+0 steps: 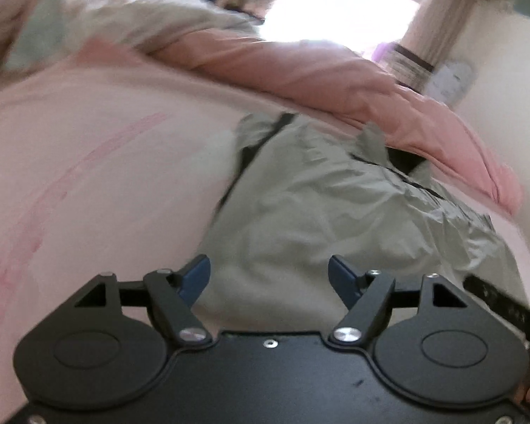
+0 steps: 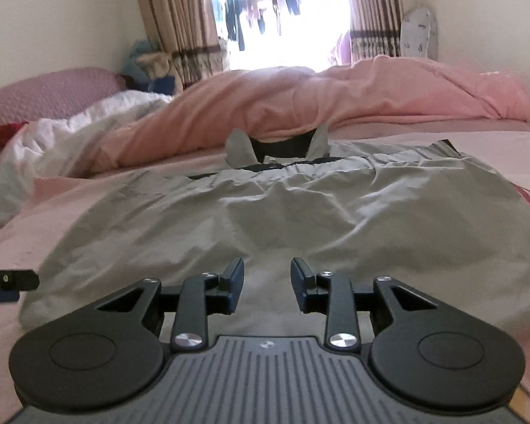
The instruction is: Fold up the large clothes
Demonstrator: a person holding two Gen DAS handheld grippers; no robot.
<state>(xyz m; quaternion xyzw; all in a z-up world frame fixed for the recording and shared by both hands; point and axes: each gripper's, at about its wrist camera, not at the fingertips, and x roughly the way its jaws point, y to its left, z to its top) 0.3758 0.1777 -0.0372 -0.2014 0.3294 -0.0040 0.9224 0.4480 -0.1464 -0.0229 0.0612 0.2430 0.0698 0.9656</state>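
Note:
A pale grey-green jacket (image 2: 265,205) lies spread flat and wrinkled on the bed, its dark-lined collar (image 2: 282,148) at the far end. My right gripper (image 2: 267,268) hovers over the near hem, jaws apart with only cloth showing beneath the gap. In the blurred left wrist view, the same jacket (image 1: 318,212) lies ahead, and my left gripper (image 1: 269,265) stands wide open over its near edge with nothing between the blue pads. Part of the left gripper (image 2: 7,282) shows at the left edge of the right wrist view, beside the jacket.
The jacket rests on a pink bed sheet (image 2: 494,148). A bunched pink duvet (image 2: 335,99) lies across the bed just beyond the collar, with a white blanket (image 2: 70,134) heaped at the left. Behind are striped curtains (image 2: 180,17) and a bright window.

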